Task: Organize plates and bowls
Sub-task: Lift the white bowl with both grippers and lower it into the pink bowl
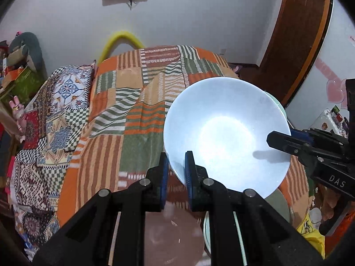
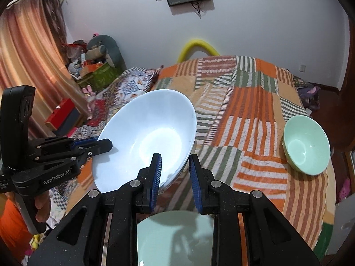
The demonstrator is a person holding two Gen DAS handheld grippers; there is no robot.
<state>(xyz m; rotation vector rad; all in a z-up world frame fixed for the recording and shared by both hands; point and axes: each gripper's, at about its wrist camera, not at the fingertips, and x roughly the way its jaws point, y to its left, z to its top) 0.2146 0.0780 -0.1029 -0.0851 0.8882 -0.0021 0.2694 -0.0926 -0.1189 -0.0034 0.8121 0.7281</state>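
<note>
A large pale blue bowl (image 1: 226, 139) is held tilted above the patterned bedspread; it also shows in the right wrist view (image 2: 144, 137). My left gripper (image 1: 176, 177) is shut on its near-left rim. My right gripper (image 2: 174, 173) straddles the opposite rim, one finger inside and one outside, jaws apart with a gap to the rim; it shows at the right of the left wrist view (image 1: 281, 140). A mint green bowl (image 2: 306, 145) sits on the bed at the right. A pink plate (image 1: 173, 235) and a green plate (image 2: 175, 239) lie below the grippers.
The bed carries an orange, green and white striped cover (image 2: 244, 110) and a patchwork pillow (image 1: 68, 88). A yellow foam arch (image 1: 121, 42) stands at the head. Boxes and toys (image 2: 93, 66) crowd the left; a wooden door (image 1: 299, 33) is at the right.
</note>
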